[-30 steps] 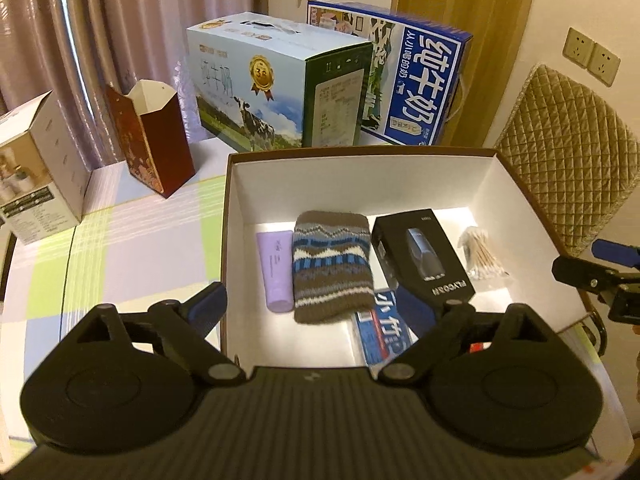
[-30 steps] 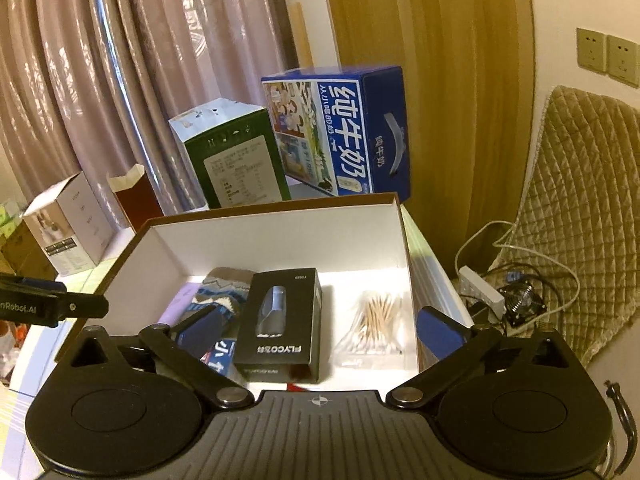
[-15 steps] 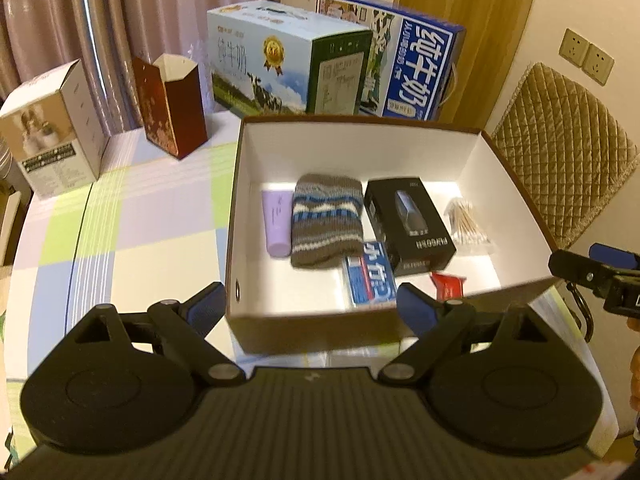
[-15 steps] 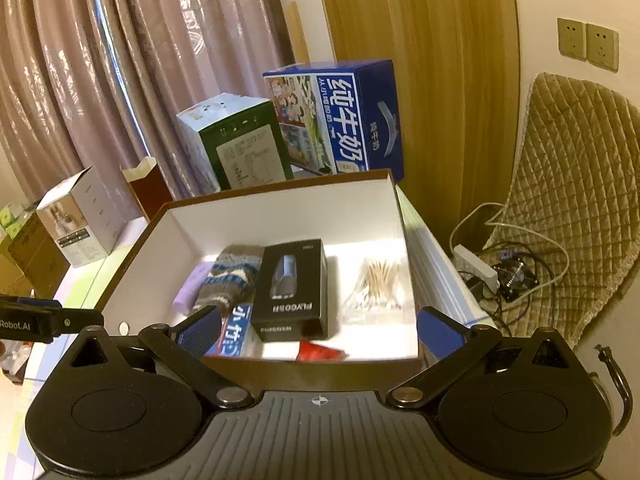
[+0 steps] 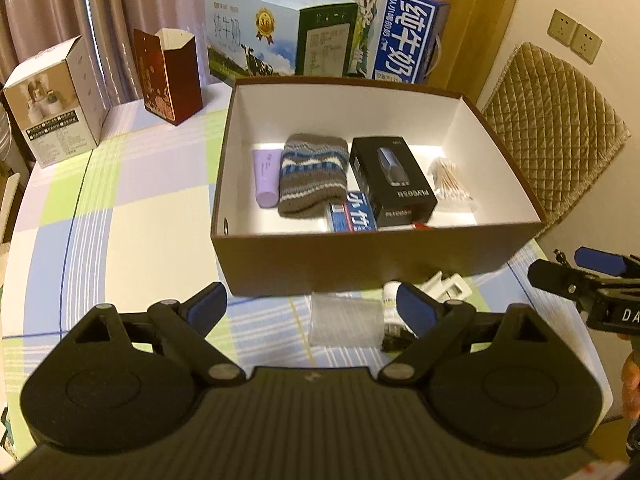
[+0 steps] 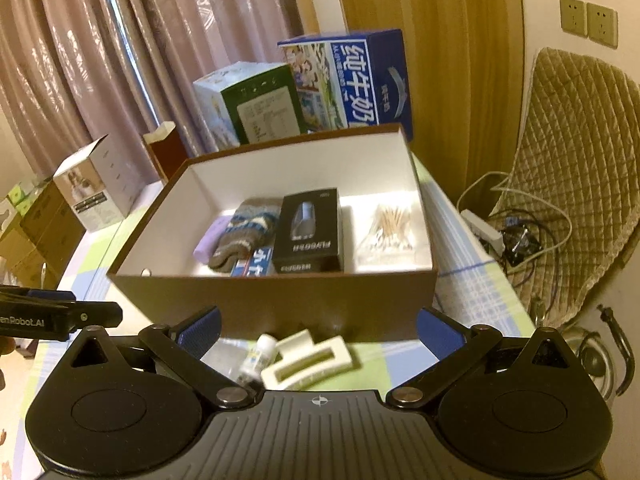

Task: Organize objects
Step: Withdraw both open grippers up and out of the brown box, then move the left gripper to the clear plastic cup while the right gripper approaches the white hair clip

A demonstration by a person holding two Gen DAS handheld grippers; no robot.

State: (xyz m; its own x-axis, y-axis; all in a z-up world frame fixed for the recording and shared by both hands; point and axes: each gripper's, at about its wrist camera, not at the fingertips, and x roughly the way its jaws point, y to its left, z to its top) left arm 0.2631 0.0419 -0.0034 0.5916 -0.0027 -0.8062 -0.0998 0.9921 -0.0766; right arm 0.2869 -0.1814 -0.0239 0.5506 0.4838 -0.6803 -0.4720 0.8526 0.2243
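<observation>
Two grippers, left [image 5: 308, 308] and right [image 6: 318, 326], both spread wide and empty, hover at the table's [image 5: 120, 240] near edge before the box [image 5: 376, 256]; clip [image 6: 308, 360] and bottle [image 6: 256, 360] lie outside it.

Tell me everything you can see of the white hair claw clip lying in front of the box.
The hair claw clip is cream-white, glossy like plastic, with a rectangular open frame and a raised hinge tab. It lies flat on the checked tablecloth, just outside the brown box's near wall, apart from it. A small white bottle lies against its left side. It sits between the right gripper's open fingers, untouched. The left wrist view shows only its top.
</observation>
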